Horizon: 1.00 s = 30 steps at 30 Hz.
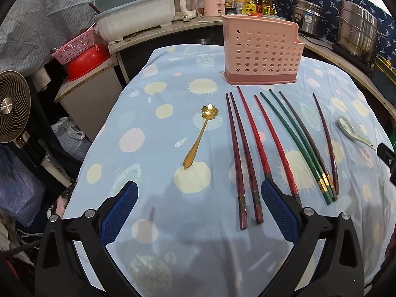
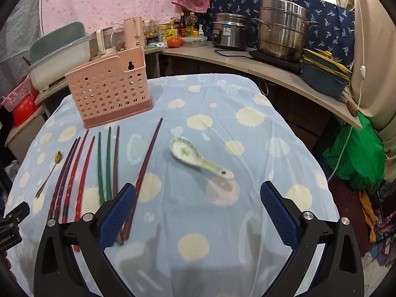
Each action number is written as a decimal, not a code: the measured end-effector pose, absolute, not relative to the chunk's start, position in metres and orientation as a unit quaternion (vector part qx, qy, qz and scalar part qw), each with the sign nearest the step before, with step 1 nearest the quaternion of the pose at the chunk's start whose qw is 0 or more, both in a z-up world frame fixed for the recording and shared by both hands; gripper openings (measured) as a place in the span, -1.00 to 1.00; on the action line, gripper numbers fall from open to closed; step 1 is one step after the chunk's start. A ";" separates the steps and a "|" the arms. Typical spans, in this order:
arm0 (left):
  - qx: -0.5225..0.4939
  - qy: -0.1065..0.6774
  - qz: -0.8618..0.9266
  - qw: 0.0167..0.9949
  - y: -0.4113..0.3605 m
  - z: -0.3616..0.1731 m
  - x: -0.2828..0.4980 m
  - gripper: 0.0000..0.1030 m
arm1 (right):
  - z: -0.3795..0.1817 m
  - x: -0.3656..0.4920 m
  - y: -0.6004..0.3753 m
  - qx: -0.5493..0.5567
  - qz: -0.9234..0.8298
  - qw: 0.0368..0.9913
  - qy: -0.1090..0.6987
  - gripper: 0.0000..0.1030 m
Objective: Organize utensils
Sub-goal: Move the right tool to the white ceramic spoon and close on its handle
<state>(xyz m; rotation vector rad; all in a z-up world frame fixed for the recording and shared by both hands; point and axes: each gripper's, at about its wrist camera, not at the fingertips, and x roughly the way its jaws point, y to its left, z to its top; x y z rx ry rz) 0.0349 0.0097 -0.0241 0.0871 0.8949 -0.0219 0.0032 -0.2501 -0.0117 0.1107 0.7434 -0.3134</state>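
A pink perforated utensil holder (image 1: 262, 54) stands upright at the far side of the blue spotted tablecloth (image 1: 153, 148); it also shows in the right wrist view (image 2: 111, 91). Several chopsticks lie side by side in front of it: dark red (image 1: 238, 153), red (image 1: 272, 136), green (image 1: 294, 143), purple (image 1: 326, 141). A gold flower spoon (image 1: 200, 133) lies to their left. A white ceramic spoon (image 2: 198, 158) lies to their right. My left gripper (image 1: 198, 190) is open and empty above the near cloth. My right gripper (image 2: 198, 193) is open and empty, just short of the ceramic spoon.
A counter wraps behind the table with a dish tub (image 1: 133, 17), kettles, bottles, a rice cooker (image 2: 230, 34) and a steel steamer pot (image 2: 282, 32). A fan (image 1: 12, 106) stands at the left. A green bag (image 2: 356, 153) hangs at the right.
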 end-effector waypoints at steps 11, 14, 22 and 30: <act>0.037 0.439 -0.002 0.898 0.016 -0.041 0.072 0.85 | -0.033 0.065 -0.272 -0.009 -0.090 0.917 0.388 0.66; 0.038 0.440 -0.001 0.897 0.017 -0.043 0.078 0.85 | -0.042 0.073 -0.272 -0.010 -0.081 0.912 0.402 0.52; 0.036 0.443 -0.001 0.896 0.019 -0.045 0.083 0.85 | -0.051 0.075 -0.274 0.009 -0.074 0.906 0.417 0.39; 0.032 0.443 -0.003 0.896 0.020 -0.045 0.084 0.85 | -0.057 0.072 -0.276 0.036 -0.061 0.900 0.430 0.01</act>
